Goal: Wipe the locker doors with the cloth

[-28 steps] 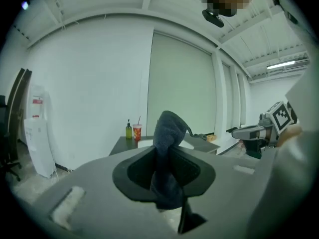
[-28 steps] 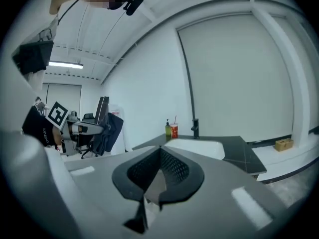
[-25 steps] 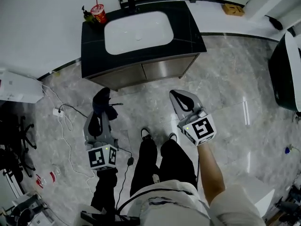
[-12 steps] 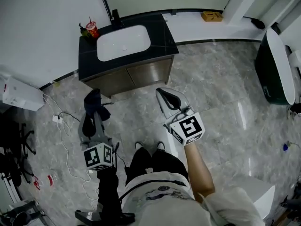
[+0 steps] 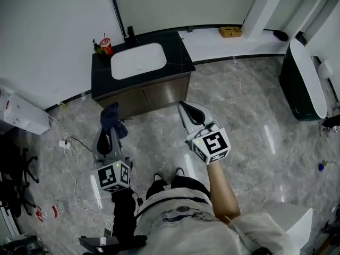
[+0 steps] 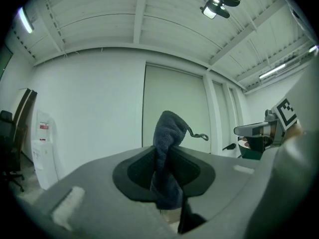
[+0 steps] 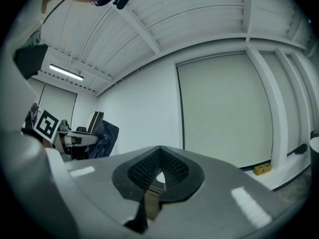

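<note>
A dark blue cloth (image 5: 110, 118) sticks up from my left gripper (image 5: 108, 127), which is shut on it at the left of the head view. In the left gripper view the cloth (image 6: 167, 148) stands pinched between the jaws of the left gripper (image 6: 167, 169), its top flopping right. My right gripper (image 5: 189, 110) is held level at the middle right, and the right gripper view shows the right gripper (image 7: 158, 171) shut with nothing in it. Both point at a pale wall with a tall door panel (image 6: 174, 108), (image 7: 224, 108).
A black vanity (image 5: 175, 62) with a white sink (image 5: 139, 62) and a red cup (image 5: 106, 47) stands ahead below the grippers. A white unit (image 5: 18, 116) and floor cables (image 5: 69, 142) lie left. A dark tub (image 5: 297, 84) is right, a small box (image 5: 229, 32) on the ledge.
Both grippers have risen, and the vanity now looks smaller and lower in the head view. The cloth stays pinched in the left gripper; the right stays shut.
</note>
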